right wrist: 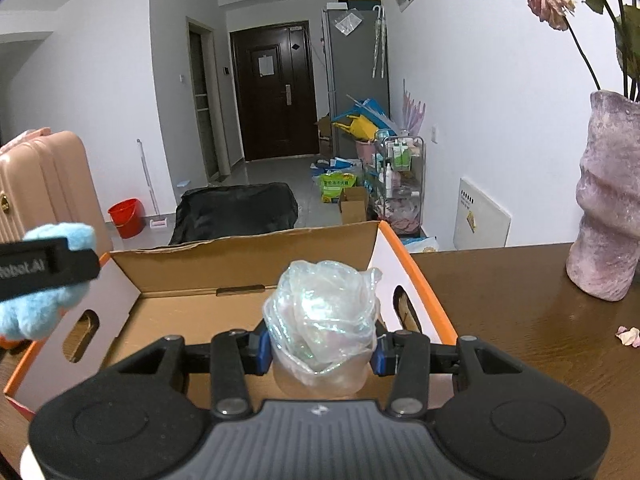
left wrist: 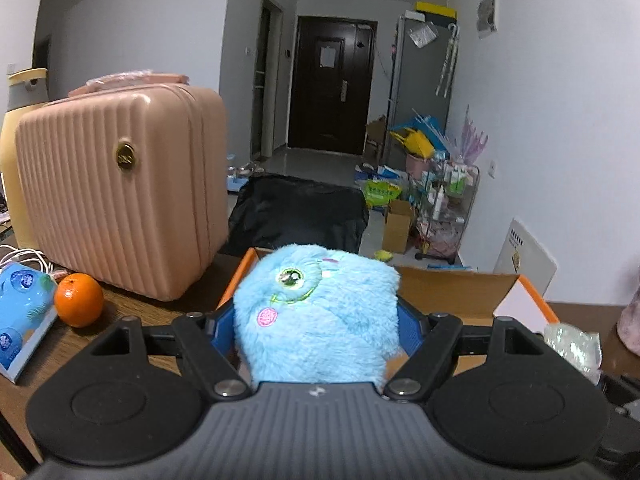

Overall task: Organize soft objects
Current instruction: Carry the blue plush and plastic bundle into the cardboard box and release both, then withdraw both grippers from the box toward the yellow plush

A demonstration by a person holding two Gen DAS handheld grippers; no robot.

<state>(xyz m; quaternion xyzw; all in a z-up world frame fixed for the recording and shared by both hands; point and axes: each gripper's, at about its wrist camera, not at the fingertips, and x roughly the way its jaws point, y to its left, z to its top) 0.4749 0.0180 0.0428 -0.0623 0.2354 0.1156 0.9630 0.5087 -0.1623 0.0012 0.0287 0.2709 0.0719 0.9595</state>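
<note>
Two soft things are held over the worktop [left wrist: 132, 312], one in each gripper. From the left wrist, the left gripper [left wrist: 316, 328] has its blue pads pressed into both sides of a fluffy blue plush toy [left wrist: 316, 312], which stands up between the fingers in front of an open cardboard box [left wrist: 452, 292]. A pink ribbed suitcase [left wrist: 120, 192], an orange [left wrist: 79, 300] and a blue tissue pack [left wrist: 22, 312] sit to the left. From the right wrist, the right gripper [right wrist: 320, 350] pinches a crumpled clear plastic bag [right wrist: 324, 316] above the near edge of the box [right wrist: 192, 268]. At the left edge the plush toy [right wrist: 48, 304] shows beside the box's left wall. A pink vase [right wrist: 608, 208] stands on the worktop at right.
</note>
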